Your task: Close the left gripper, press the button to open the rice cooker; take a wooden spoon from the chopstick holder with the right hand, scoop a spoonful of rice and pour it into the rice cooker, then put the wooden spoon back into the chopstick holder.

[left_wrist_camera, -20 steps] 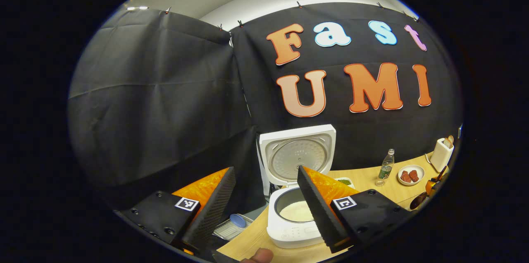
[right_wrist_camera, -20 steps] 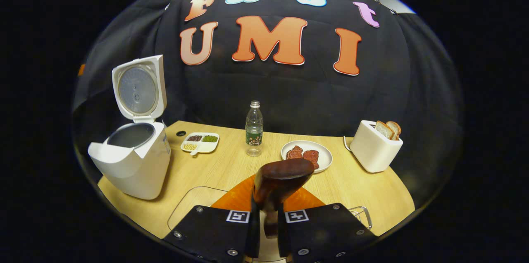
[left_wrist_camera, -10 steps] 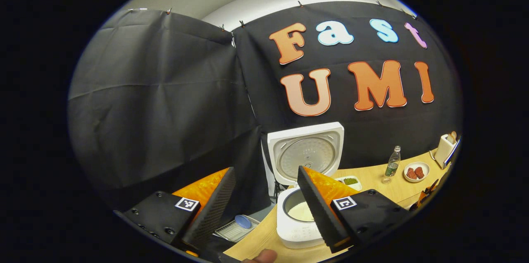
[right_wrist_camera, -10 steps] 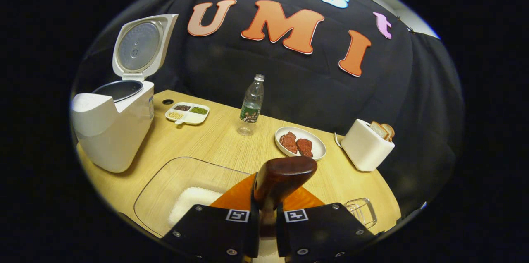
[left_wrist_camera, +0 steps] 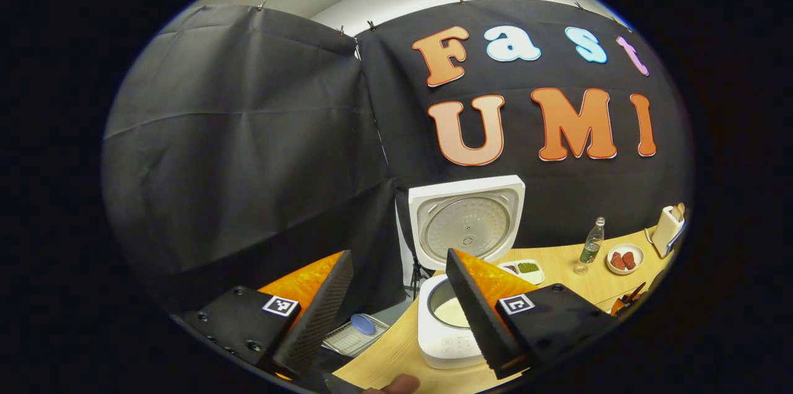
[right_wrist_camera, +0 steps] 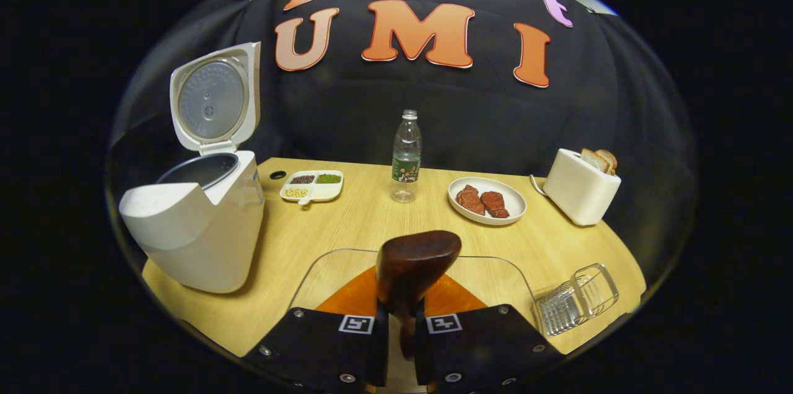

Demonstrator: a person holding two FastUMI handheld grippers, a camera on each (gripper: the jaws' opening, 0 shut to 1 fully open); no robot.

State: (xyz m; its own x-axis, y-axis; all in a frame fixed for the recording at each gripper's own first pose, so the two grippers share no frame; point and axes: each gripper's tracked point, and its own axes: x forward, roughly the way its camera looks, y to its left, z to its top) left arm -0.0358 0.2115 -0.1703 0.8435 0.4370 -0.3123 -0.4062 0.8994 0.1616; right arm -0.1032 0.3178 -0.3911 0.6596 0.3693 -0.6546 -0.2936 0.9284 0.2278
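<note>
Right claw (right_wrist_camera: 399,327) clamps the wooden spoon (right_wrist_camera: 416,265) above the clear rice container (right_wrist_camera: 322,270); left claw (left_wrist_camera: 396,301) gapes. Best dip level, then carry toward the rice cooker (right_wrist_camera: 198,239) at ten o'clock.

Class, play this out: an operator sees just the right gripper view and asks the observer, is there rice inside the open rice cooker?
Observer: Yes. The left gripper view looks down into the rice cooker, and white rice lies in its pot.
Operator: How is the left tool?
Observer: The left tool is open and holds nothing.
Operator: Anything beyond the cooker's side of the table?
Observer: A blue oval object lies on a ridged tray past the table's edge.
</note>
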